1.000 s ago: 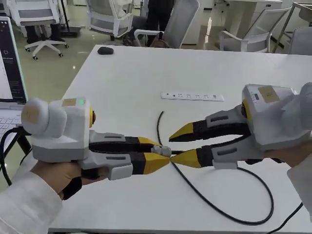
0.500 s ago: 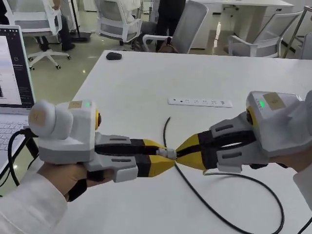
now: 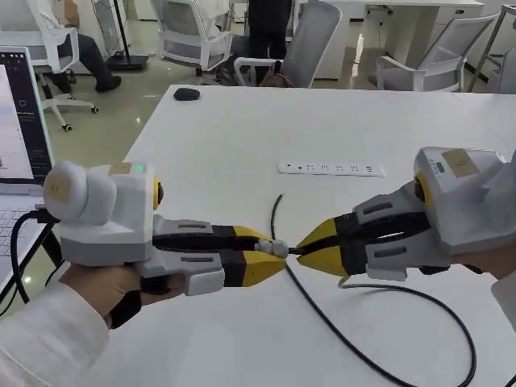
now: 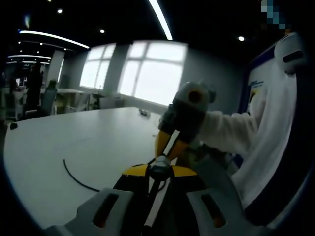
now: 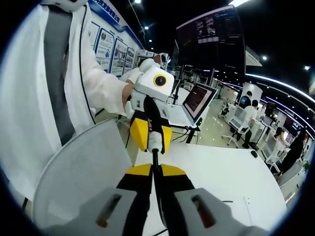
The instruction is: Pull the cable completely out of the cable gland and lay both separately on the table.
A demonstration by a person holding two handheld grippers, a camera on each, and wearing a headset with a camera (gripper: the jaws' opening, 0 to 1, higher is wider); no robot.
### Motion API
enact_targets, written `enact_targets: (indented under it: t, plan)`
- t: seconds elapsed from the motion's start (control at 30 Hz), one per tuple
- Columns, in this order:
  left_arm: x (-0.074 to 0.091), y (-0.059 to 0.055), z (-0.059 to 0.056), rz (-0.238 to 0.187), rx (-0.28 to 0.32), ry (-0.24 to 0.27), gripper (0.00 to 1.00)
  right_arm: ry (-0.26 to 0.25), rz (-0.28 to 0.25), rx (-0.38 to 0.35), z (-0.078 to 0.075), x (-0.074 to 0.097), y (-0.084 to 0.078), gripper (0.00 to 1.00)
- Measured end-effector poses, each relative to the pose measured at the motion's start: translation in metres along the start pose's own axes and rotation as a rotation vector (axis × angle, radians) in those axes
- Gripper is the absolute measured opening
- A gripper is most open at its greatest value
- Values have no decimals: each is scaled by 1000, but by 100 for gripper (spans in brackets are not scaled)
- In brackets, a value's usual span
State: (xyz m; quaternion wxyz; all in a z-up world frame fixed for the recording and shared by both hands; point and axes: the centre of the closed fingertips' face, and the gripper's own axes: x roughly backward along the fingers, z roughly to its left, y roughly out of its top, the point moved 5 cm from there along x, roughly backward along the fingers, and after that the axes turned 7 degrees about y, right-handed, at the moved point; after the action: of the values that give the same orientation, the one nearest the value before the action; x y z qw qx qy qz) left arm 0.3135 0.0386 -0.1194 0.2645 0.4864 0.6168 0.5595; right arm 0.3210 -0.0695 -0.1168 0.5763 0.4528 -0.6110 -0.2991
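My left gripper [image 3: 272, 251] is shut on the small pale cable gland [image 3: 278, 248], held just above the white table [image 3: 218, 137]. Tip to tip with it, my right gripper [image 3: 305, 247] is shut on the black cable [image 3: 363, 351] right beside the gland. A short bit of cable shows between the two tips. From there the cable drops to the table and loops off to the right, while another stretch of it runs back past the grippers. In the left gripper view the gland [image 4: 160, 166] sits between my yellow jaws. In the right gripper view the cable [image 5: 154, 157] runs straight into the gland [image 5: 155, 141].
A white power strip [image 3: 330, 169] lies behind the grippers, and a black mouse [image 3: 186, 94] rests at the far left edge. A laptop [image 3: 20, 137] stands left of the table. Office chairs [image 3: 306, 40] and people are beyond the far edge.
The right gripper, open a second ago, has shut on the cable next to the gland and drawn slightly right, opening a small gap. The left gripper kept hold of the gland.
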Motion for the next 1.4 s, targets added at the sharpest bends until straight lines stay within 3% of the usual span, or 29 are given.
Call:
enact_targets:
  t: [0.43, 0.57, 1.07, 1.17, 1.4]
  plan:
    - [10, 4, 11, -16, 10, 20, 17, -72, 14, -48, -6, 22, -16, 4]
    - [15, 8, 14, -42, 31, 24, 17, -94, 22, -64, -7, 27, -20, 4]
    - [10, 13, 15, -54, 12, 12, 17, -112, 32, -82, -11, 20, -23, 4]
    - [8, 12, 16, -40, 32, 14, 17, -105, 50, -88, -10, 16, -27, 4]
    - [8, 13, 14, -44, 15, 17, 17, -89, 56, -114, -10, 10, -33, 4]
